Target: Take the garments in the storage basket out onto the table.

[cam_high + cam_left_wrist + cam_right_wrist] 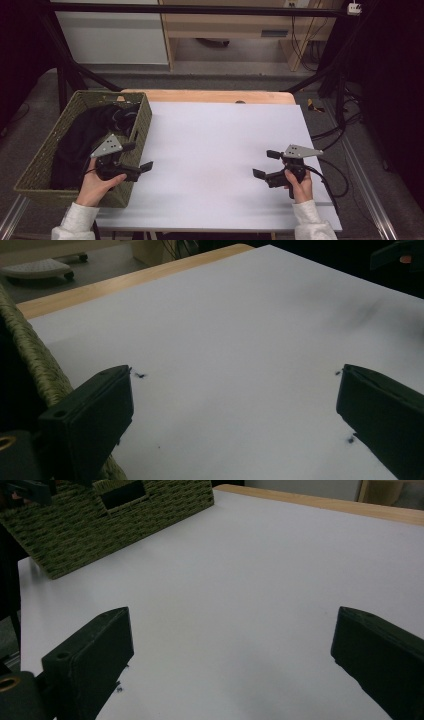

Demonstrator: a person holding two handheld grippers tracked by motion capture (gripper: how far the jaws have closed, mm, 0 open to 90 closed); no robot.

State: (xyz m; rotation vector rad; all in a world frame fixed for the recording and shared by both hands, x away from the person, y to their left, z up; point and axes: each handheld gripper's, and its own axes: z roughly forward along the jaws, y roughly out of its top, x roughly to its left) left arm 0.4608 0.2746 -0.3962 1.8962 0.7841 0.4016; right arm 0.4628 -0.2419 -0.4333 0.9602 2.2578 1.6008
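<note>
Both forearms wear white knitted sleeves; the left gripper [139, 156] and right gripper [265, 163] are black, each topped by a grey three-cornered plate and trailing a black cable.

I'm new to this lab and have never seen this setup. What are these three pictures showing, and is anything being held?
No robot arm here: a person holds a hand tool in each hand, the left gripper and the right gripper. One picture looks down from above the table, which is covered by a white sheet. The other two come from small cameras riding on each tool, looking along its two black fingers. At the table's left edge sits a green woven basket with dark cloth inside. Both tools stand open over the bare sheet, with nothing between their fingers, so nothing is held.
</note>
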